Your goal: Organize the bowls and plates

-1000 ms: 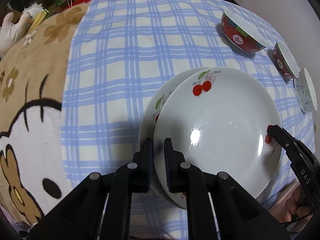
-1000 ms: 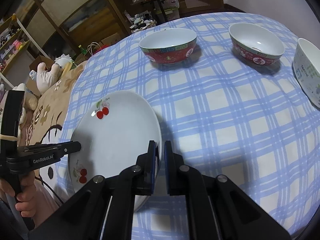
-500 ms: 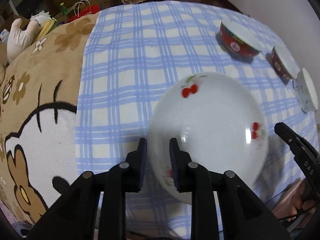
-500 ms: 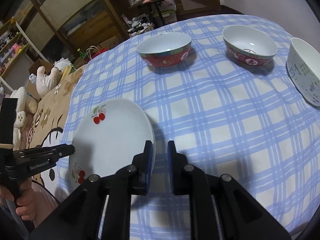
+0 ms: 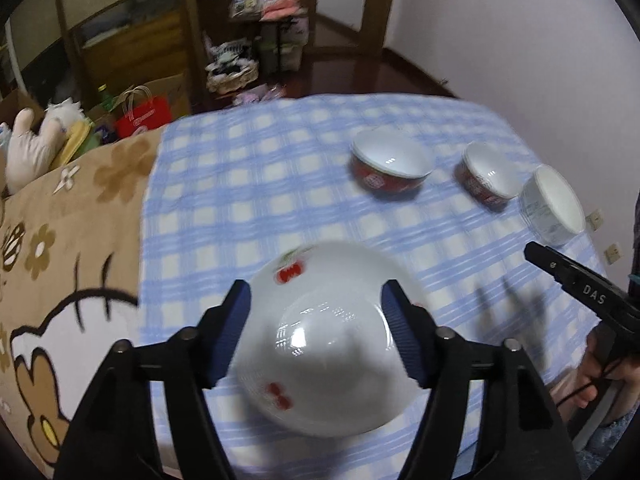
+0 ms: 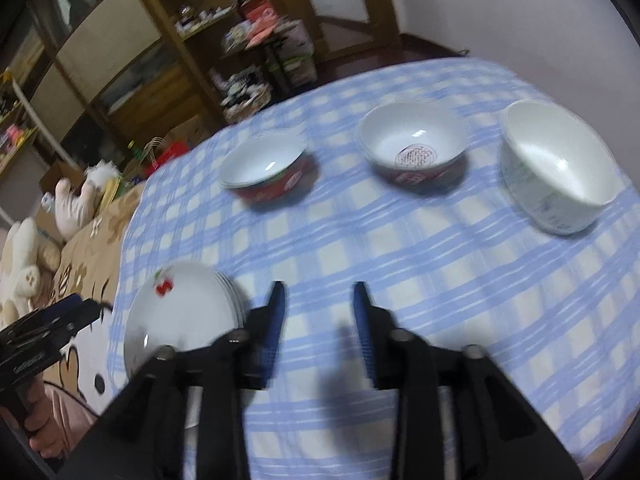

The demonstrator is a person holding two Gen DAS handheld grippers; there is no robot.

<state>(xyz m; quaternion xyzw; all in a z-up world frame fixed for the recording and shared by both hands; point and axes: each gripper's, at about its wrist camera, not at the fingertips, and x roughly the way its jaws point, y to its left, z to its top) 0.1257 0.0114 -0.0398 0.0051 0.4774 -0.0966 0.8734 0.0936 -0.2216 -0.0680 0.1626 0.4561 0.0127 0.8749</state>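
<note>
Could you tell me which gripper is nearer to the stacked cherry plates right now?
Left. The left gripper hangs open directly over the cherry plates; the right gripper is open beside them.

**Readable marks: one clear, the rest blurred**

In the left wrist view, the right gripper (image 5: 532, 250) carries white letters "DAS" on its black finger. In the right wrist view, the left gripper (image 6: 86, 306) has a white label along its body, too blurred to read. The red bag (image 5: 145, 120) on the floor shows a line of white print that cannot be made out. The red bowl (image 5: 390, 170) bears a white emblem, illegible here.
</note>
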